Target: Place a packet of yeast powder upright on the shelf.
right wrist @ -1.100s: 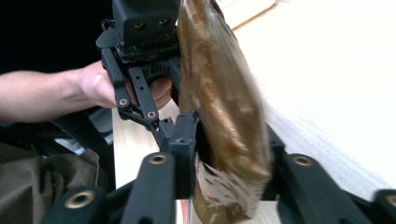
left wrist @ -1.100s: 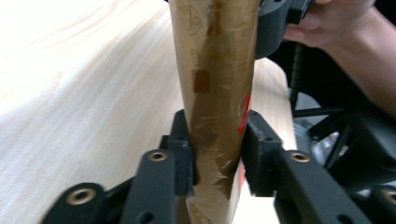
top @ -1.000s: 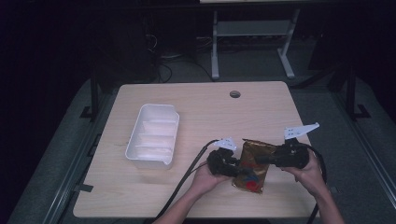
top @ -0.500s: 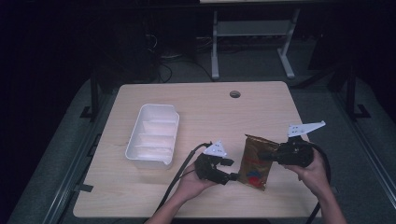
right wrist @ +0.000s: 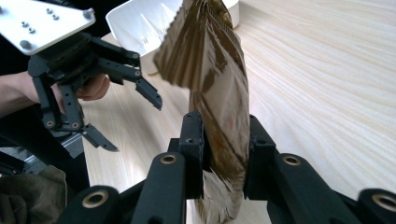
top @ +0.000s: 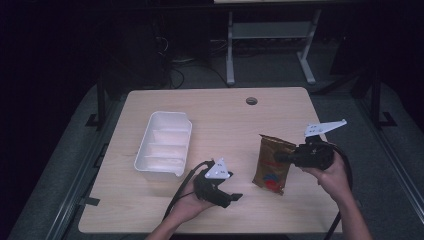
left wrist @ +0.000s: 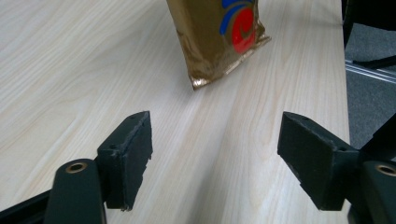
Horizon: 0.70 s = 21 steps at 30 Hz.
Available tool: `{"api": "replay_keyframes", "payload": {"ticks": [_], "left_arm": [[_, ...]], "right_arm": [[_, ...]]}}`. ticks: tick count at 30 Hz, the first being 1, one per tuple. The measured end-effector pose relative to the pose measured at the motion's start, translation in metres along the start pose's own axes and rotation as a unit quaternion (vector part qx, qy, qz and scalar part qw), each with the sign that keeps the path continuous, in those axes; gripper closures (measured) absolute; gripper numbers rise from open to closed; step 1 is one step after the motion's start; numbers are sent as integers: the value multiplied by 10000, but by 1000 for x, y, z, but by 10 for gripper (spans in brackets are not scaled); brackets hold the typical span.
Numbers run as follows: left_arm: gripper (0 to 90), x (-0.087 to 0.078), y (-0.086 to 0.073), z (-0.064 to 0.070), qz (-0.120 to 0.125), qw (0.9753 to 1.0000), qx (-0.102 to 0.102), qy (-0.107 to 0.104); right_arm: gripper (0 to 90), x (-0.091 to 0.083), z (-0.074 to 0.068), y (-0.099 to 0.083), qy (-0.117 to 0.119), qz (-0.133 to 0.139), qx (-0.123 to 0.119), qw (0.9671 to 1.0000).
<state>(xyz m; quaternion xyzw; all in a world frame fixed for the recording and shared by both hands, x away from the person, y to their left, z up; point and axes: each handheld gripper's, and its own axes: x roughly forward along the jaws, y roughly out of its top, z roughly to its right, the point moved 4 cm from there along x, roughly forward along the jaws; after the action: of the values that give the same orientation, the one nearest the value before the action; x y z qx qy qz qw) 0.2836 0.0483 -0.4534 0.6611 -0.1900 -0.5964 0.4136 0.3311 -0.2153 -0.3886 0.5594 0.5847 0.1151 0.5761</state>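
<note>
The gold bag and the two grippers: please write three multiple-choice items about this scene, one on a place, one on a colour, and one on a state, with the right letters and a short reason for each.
1. Where is the white tray relative to the gold bag in the high view?
A. to its left
B. to its right
C. under it

2. What colour is the round mark on the gold bag?
A. green
B. red
C. white

3. What is the state of the left gripper?
A. shut on the bag
B. shut on nothing
C. open, holding nothing

Answers:
1. A, since the high view shows the tray on the left part of the table and the bag on the right part.
2. B, since the left gripper view shows a red disc with blue bands above it.
3. C, since its jaws stand wide apart over bare wood, while the right gripper is the one clamped on the bag.
</note>
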Motion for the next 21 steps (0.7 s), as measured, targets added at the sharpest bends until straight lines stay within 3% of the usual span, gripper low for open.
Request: {"api": "replay_keyframes", "payload": {"ticks": [5, 15, 21], "left_arm": [[246, -9, -9, 4, 9, 10000, -8, 14], [224, -18, -21, 10, 43, 10000, -16, -18], [214, -18, -30, 8, -80, 10000, 22, -4]], "right_arm": [[739, 2, -3, 9, 70, 7, 18, 10000], [739, 11, -4, 25, -28, -131, -41, 9999], [741, 19, -3, 38, -53, -139, -30, 9999]]}}
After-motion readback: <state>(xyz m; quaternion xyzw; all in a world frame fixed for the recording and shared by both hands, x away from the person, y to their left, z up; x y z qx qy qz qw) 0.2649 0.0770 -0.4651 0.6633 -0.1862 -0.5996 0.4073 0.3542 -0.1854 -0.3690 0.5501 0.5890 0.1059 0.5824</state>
